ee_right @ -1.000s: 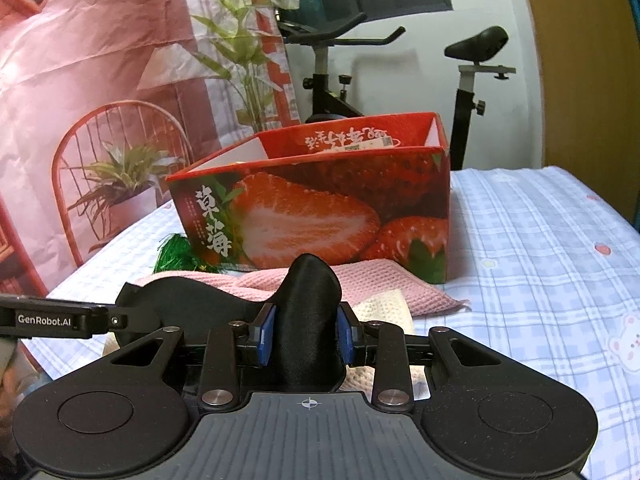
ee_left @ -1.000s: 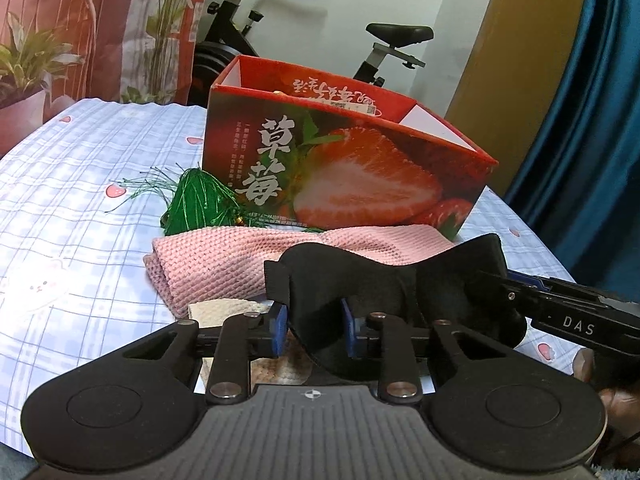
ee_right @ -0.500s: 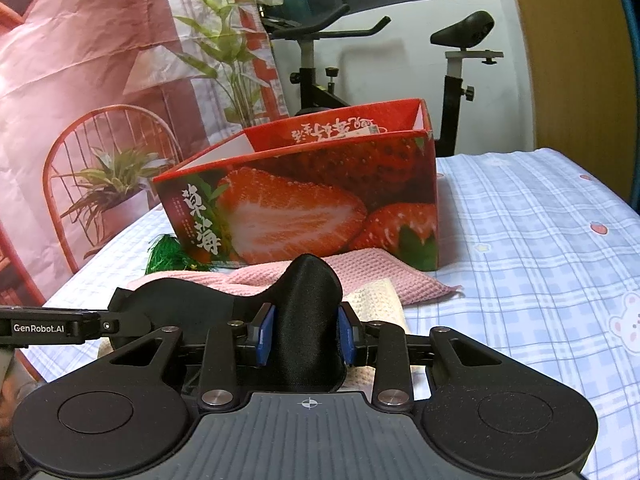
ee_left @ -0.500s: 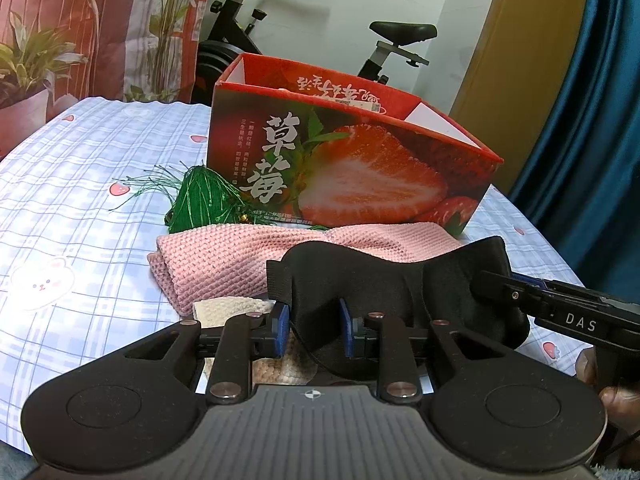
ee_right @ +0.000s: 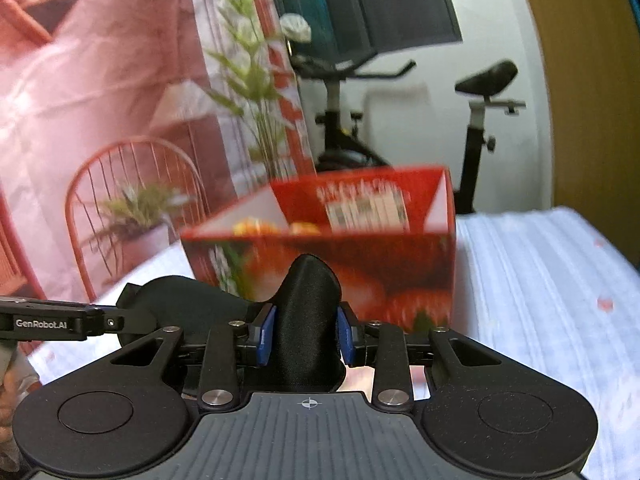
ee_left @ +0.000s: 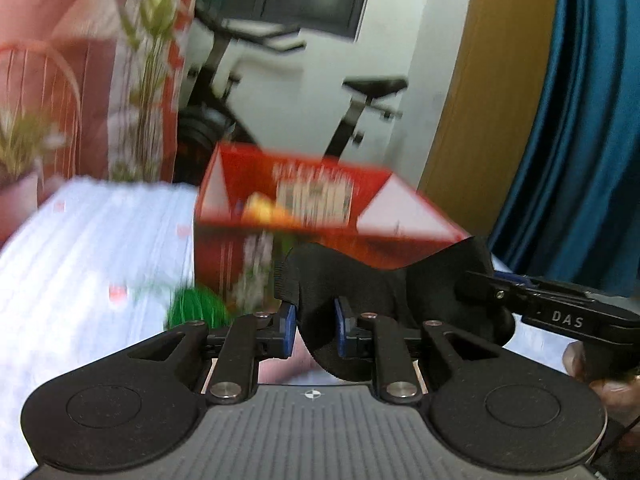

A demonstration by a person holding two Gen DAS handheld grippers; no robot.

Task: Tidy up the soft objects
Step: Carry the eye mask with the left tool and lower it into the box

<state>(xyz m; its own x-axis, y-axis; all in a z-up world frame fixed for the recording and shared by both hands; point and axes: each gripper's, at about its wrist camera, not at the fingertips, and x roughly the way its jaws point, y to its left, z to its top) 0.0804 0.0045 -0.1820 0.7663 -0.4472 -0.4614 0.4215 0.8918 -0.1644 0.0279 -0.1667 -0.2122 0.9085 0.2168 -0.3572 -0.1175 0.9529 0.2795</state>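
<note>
A black eye mask (ee_left: 360, 280) hangs in the air in front of the red strawberry box (ee_left: 224, 248), held at both ends. My left gripper (ee_left: 315, 330) has its blue pads on the mask's left part, and the jaws are closing on it. At the right of that view, my right gripper (ee_left: 476, 286) pinches the other end. In the right wrist view my right gripper (ee_right: 306, 338) is shut on a bunched fold of the mask (ee_right: 308, 300), the left gripper (ee_right: 116, 322) reaches in from the left, and the box (ee_right: 400, 272) stands just beyond. Blurred yellow-orange items lie inside the box.
A green tasselled ornament (ee_left: 196, 304) lies on the checked tablecloth (ee_left: 80, 260) left of the box. An exercise bike (ee_right: 480, 80), a potted plant (ee_right: 136, 208) and a printed backdrop stand behind the table. A blue curtain (ee_left: 580, 120) hangs at the right.
Both grippers have risen with the mask, lifting it off the pink towel. The views now look over the box rim into it, and the picture is motion-blurred.
</note>
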